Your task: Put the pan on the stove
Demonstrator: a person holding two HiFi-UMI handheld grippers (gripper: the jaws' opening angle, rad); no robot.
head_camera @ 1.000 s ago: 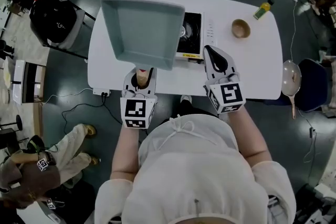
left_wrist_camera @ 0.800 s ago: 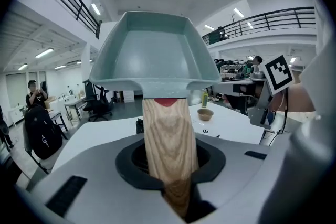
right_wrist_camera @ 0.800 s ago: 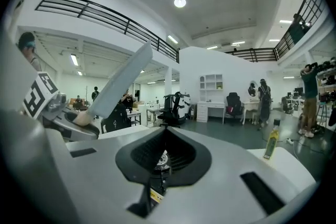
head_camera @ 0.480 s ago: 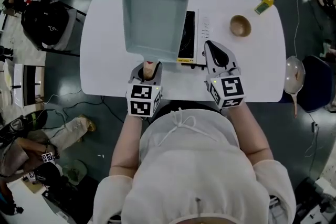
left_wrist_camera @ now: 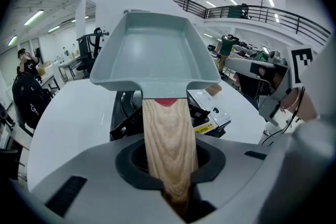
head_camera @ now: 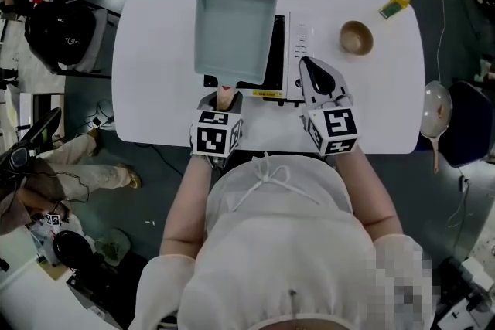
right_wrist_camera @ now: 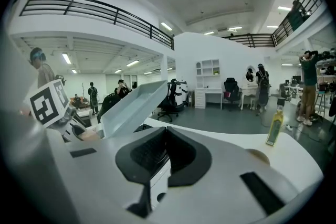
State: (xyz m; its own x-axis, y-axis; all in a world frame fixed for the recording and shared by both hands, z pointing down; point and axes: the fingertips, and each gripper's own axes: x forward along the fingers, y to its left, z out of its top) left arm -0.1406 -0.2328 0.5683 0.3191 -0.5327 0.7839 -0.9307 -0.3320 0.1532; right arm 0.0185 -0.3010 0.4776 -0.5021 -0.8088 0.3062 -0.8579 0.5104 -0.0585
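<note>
Left tongs (head_camera: 223, 96) are clamped on the wooden handle (left_wrist_camera: 168, 149) of the rectangular pan (head_camera: 234, 33), held over the stove (head_camera: 283, 62) on the surface (head_camera: 155, 50), its long axis running away from the person with the handle nearest them; right tongs (head_camera: 308, 67) are closed and empty.

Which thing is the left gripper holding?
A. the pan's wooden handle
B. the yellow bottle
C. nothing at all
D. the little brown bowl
A: in the left gripper view, the left gripper has its jaws closed on the wooden handle of the grey pan, while the bowl and the bottle stand apart on the table.
</note>
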